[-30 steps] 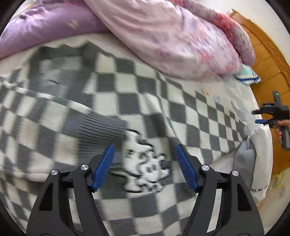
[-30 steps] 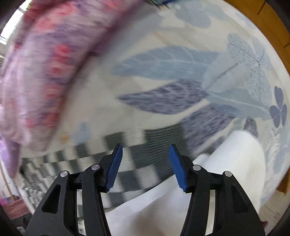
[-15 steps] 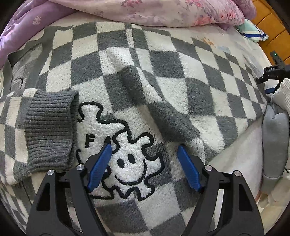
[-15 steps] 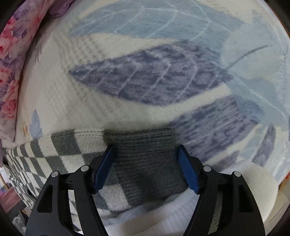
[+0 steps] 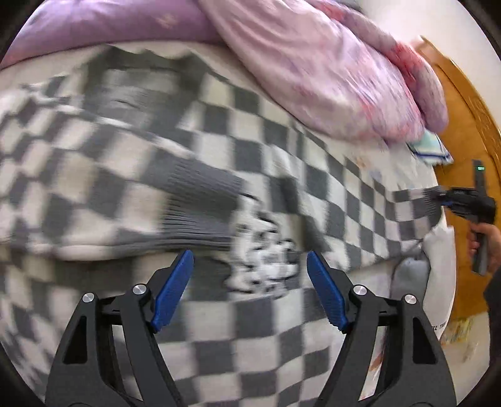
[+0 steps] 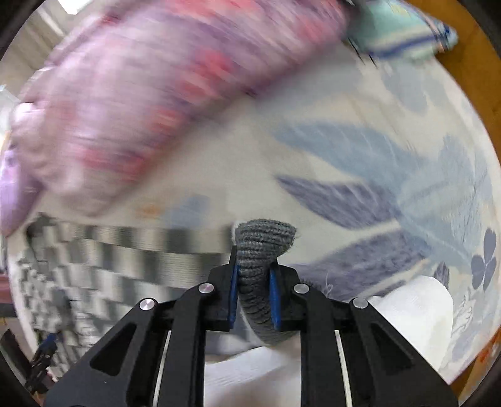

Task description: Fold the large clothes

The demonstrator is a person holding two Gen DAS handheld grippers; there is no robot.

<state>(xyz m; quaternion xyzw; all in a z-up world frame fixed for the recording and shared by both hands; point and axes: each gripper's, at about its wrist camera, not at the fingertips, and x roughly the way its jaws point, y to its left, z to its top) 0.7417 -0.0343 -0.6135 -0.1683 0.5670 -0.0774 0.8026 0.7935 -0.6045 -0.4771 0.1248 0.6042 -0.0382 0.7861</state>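
A grey-and-white checked sweater point(image 5: 281, 175) lies spread over the bed, with a puzzle-piece patch point(image 5: 266, 263) on it and one sleeve folded in, its grey cuff point(image 5: 200, 203) on the body. My left gripper point(image 5: 250, 281) hangs open above the patch with nothing between its fingers. At the far right edge my right gripper point(image 5: 444, 200) has the other sleeve's end. In the right wrist view the right gripper point(image 6: 253, 266) is closing, its blue pads pressing on the ribbed grey cuff point(image 6: 263, 238), which bulges up between them. The sleeve point(image 6: 109, 250) trails off to the left. Both views are motion-blurred.
A pink floral quilt point(image 5: 328, 72) and a purple one point(image 5: 109, 25) are heaped at the back. A wooden headboard point(image 5: 463, 131) and a folded teal cloth point(image 5: 429, 147) are at right. A white garment point(image 6: 416, 306) lies on the leaf-print sheet point(image 6: 360, 156) near the right gripper.
The right gripper's jaws, spread around the flat grey cuff half a second ago, have closed on it and lifted it. The left gripper has pulled up and back from the patch.
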